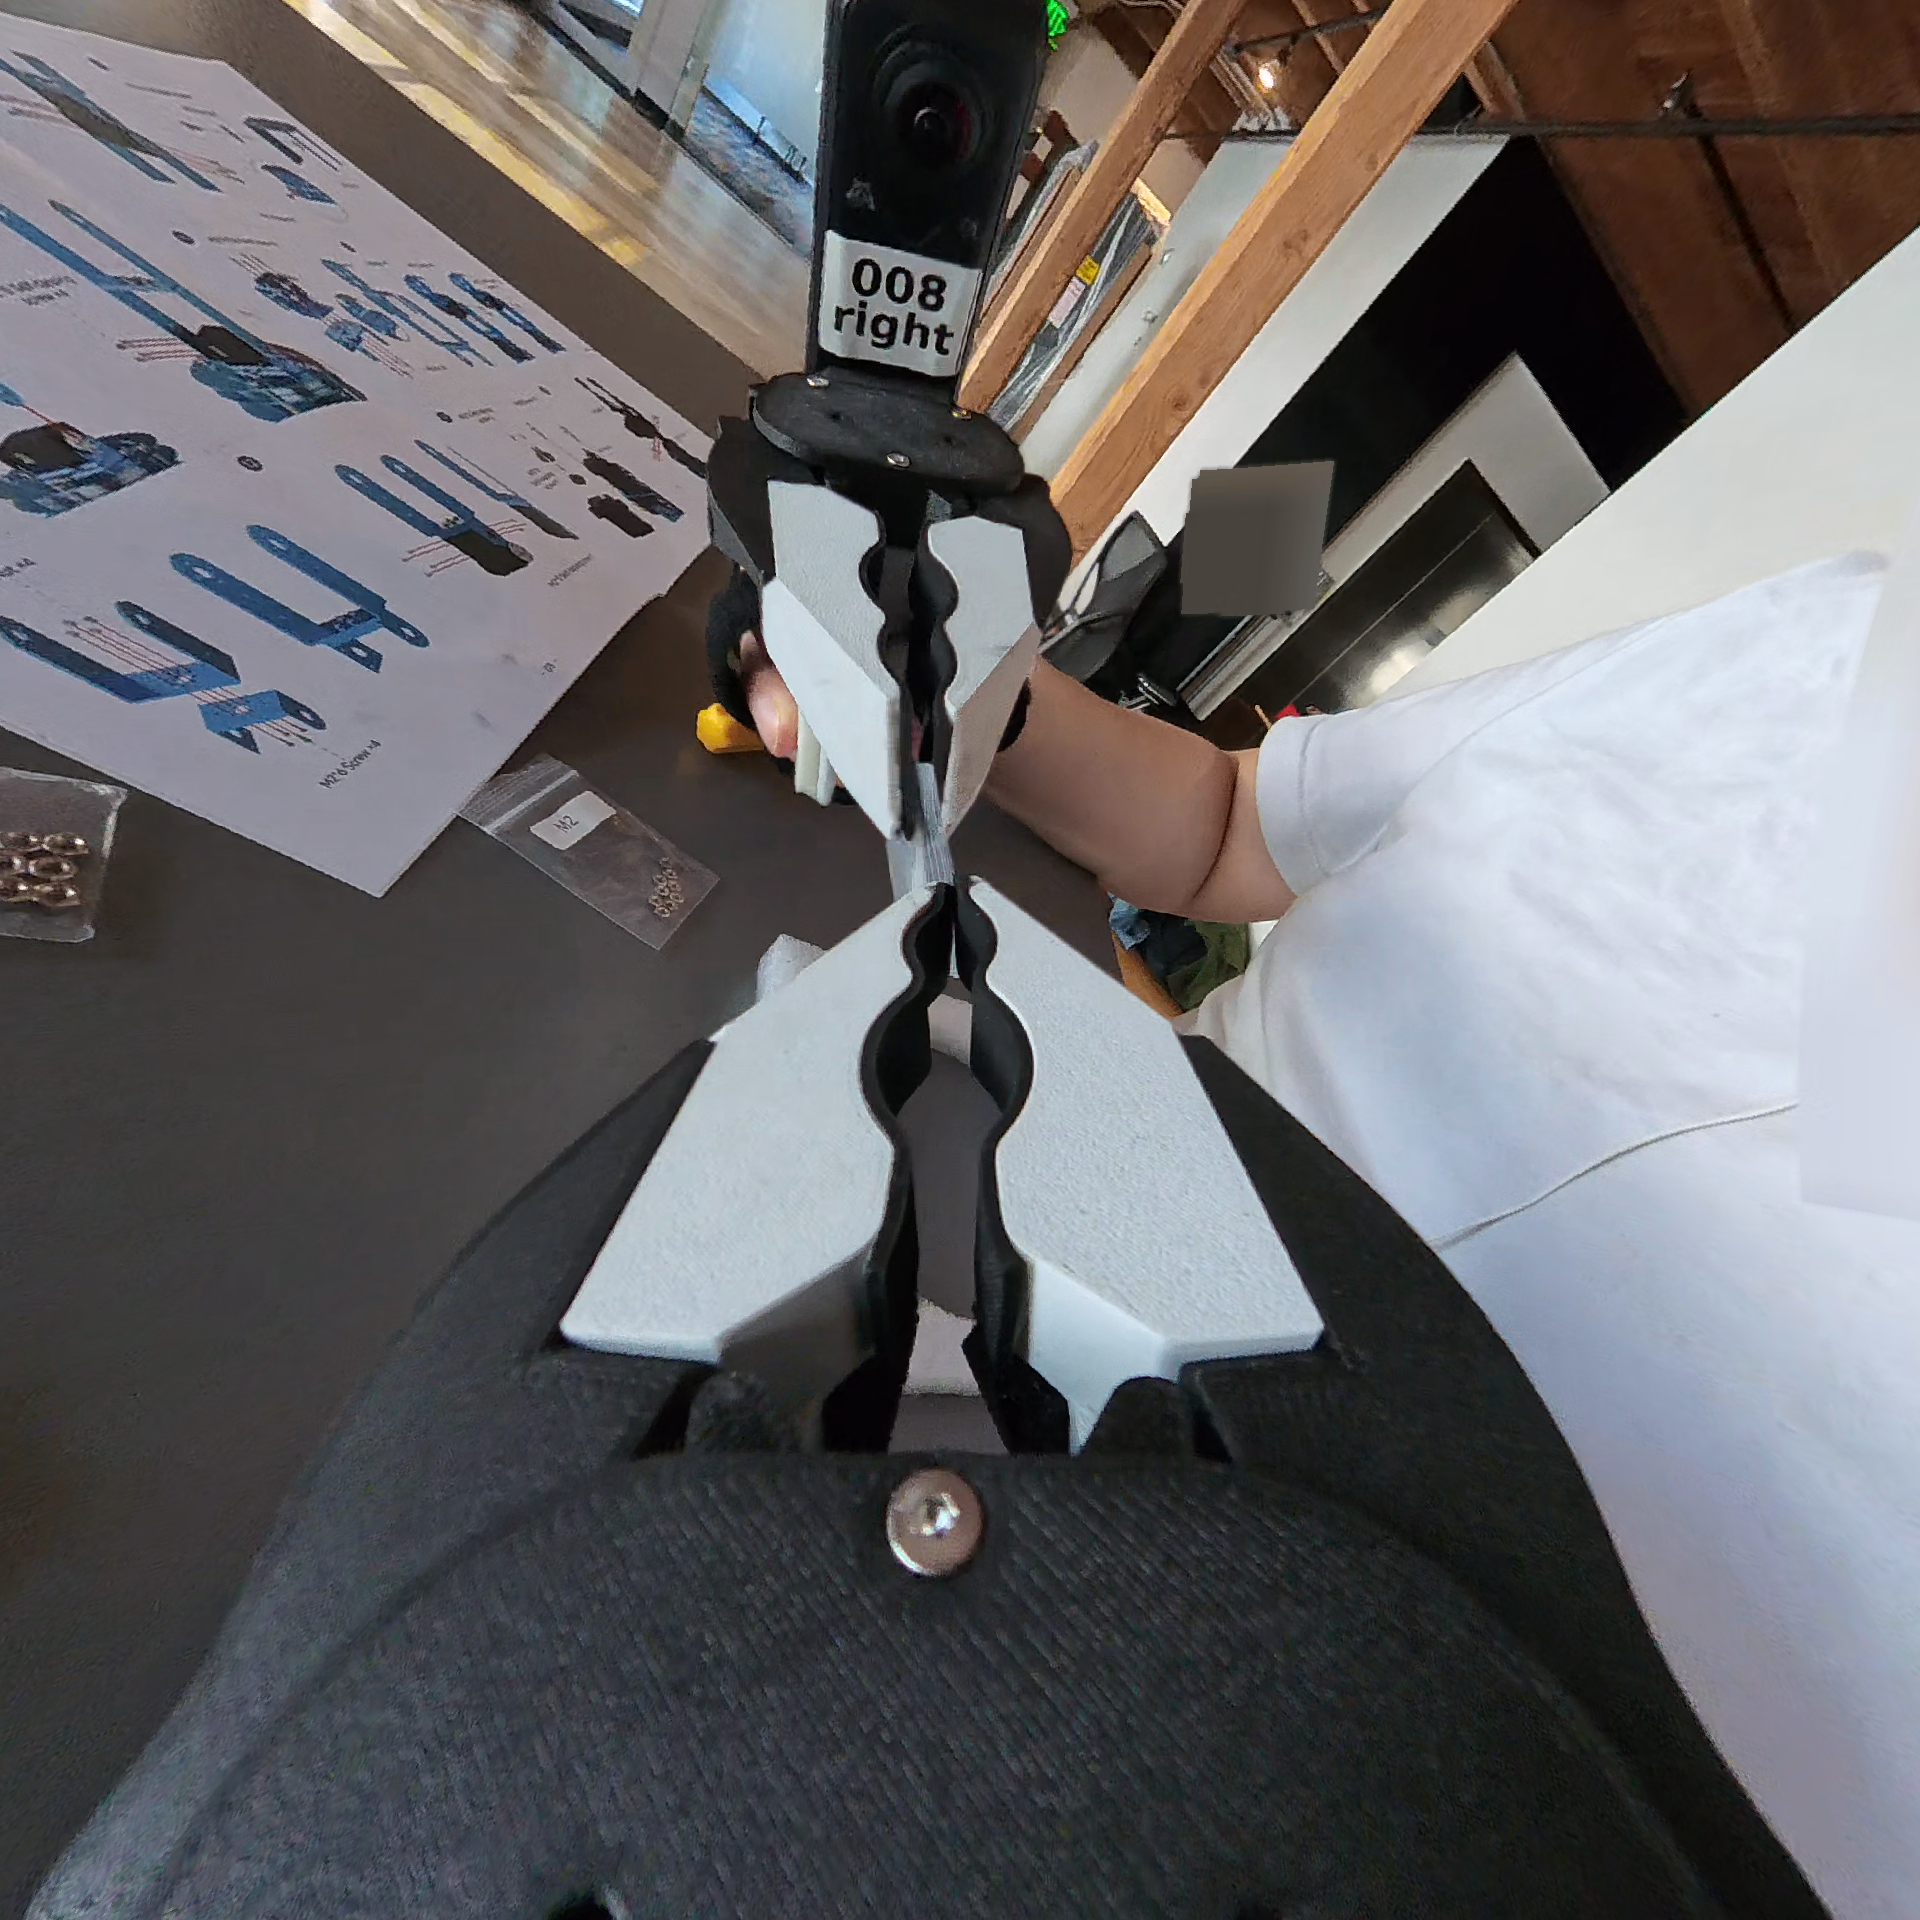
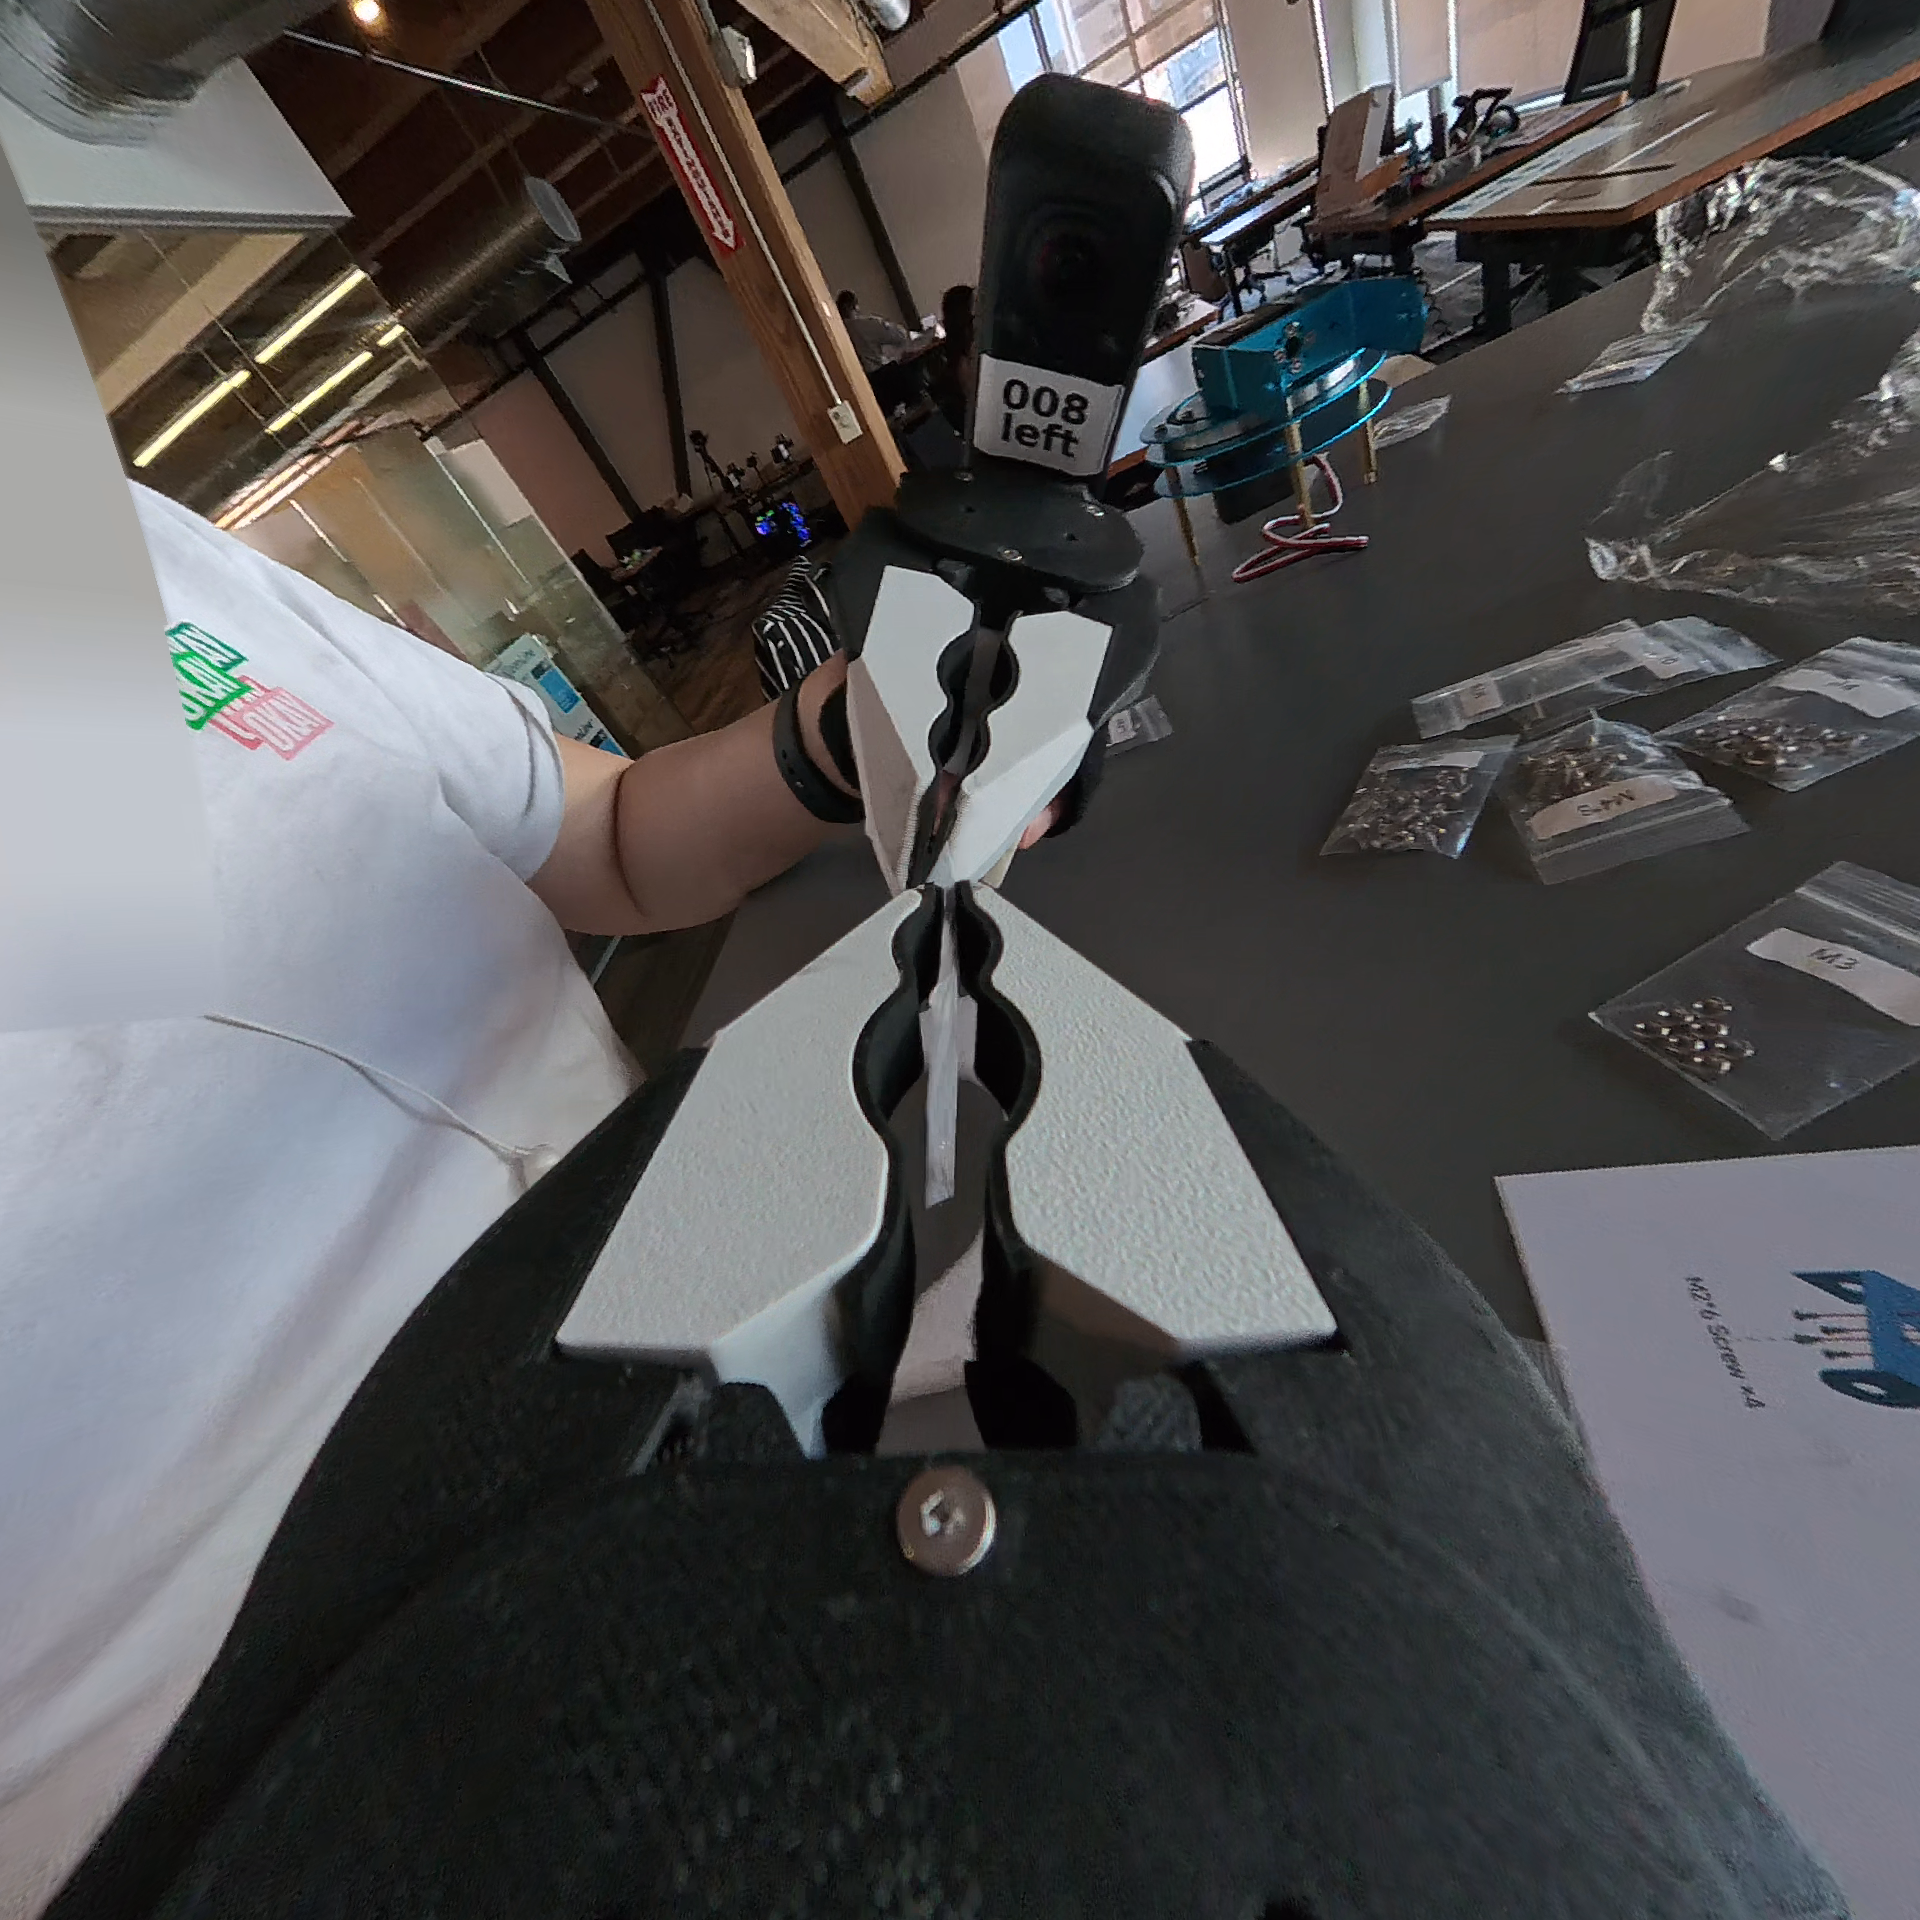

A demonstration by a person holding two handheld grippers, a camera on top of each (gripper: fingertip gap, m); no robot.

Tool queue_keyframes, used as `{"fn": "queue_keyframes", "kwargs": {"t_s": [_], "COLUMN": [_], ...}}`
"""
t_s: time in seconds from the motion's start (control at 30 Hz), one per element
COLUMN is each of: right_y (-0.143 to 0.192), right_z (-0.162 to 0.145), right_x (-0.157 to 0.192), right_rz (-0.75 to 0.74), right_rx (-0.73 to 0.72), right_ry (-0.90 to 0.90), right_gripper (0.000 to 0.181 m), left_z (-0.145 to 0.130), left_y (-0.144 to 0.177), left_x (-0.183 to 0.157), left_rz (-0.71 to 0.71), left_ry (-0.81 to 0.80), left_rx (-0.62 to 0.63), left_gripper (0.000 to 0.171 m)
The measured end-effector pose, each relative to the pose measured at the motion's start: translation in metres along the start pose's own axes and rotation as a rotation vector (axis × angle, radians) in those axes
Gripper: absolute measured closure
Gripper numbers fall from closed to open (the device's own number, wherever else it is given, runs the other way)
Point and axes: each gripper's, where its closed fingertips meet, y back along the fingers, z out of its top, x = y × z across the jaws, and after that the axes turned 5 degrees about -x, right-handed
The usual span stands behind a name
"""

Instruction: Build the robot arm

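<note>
Both grippers are held above a dark table [image 1: 260, 1091], tip to tip. My left gripper [image 1: 951, 896] is shut on one end of a thin clear plastic piece [image 1: 920, 854], likely a small bag seen edge-on. The right gripper [image 1: 918, 821] faces it and is shut on the other end. In the right wrist view, my right gripper [image 2: 948, 896] pinches the clear plastic piece [image 2: 943, 1091], which runs back between its black pads. The left gripper [image 2: 932, 868] meets it nose to nose. What the plastic piece contains is hidden.
A printed assembly sheet [image 1: 260, 416] and small zip bags of nuts [image 1: 603, 852] lie on the table at left. Several bags of screws [image 2: 1538, 790], crumpled clear plastic [image 2: 1766, 499] and a blue round chassis [image 2: 1288, 384] lie to the right. The person's white shirt [image 1: 1558, 935] is close. Less than 4 cm separates the two grippers' tips.
</note>
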Motion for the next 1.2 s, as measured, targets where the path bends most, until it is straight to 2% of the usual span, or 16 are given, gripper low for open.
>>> {"fn": "queue_keyframes", "kwargs": {"t_s": [0.1,0.17,0.33,0.37,0.4,0.53,0.67,0.73,0.97,1.13,1.2], "right_y": [0.001,0.001,-0.001,-0.001,0.0,-0.009,-0.018,-0.022,-0.015,-0.014,-0.012], "right_z": [0.0,-0.004,-0.017,-0.018,-0.021,-0.053,-0.086,-0.081,-0.075,-0.043,-0.024], "right_x": [-0.008,-0.007,-0.01,-0.012,-0.013,-0.013,-0.024,-0.018,-0.024,-0.013,0.001], "right_rz": [-0.055,-0.051,-0.079,-0.102,-0.12,-0.163,-0.208,-0.174,-0.197,-0.154,-0.069], "right_rx": [0.005,0.027,0.117,0.127,0.156,0.358,0.537,0.495,0.449,0.289,0.182], "right_ry": [0.052,0.062,0.109,0.124,0.146,0.319,0.315,0.245,0.21,0.208,0.118], "right_gripper": [0.172,0.181,0.181,0.173,0.161,0.144,0.145,0.166,0.179,0.181,0.181], "left_z": [0.0,-0.002,0.002,0.003,0.005,0.015,0.017,0.014,0.013,0.022,0.034], "left_y": [0.001,0.001,0.009,0.012,0.016,0.03,0.031,0.03,0.029,0.03,0.029], "left_x": [0.004,0.008,0.022,0.025,0.029,0.038,0.04,0.041,0.042,0.032,0.008], "left_rz": [0.027,0.041,0.106,0.127,0.148,0.18,0.167,0.179,0.18,0.124,0.001], "left_ry": [0.007,0.031,0.031,0.027,0.023,0.053,0.091,0.085,0.093,0.088,0.095], "left_rx": [-0.002,0.006,-0.022,-0.021,-0.028,-0.084,-0.108,-0.093,-0.091,-0.13,-0.172], "left_gripper": [0.171,0.171,0.171,0.171,0.171,0.171,0.171,0.171,0.171,0.171,0.151]}}
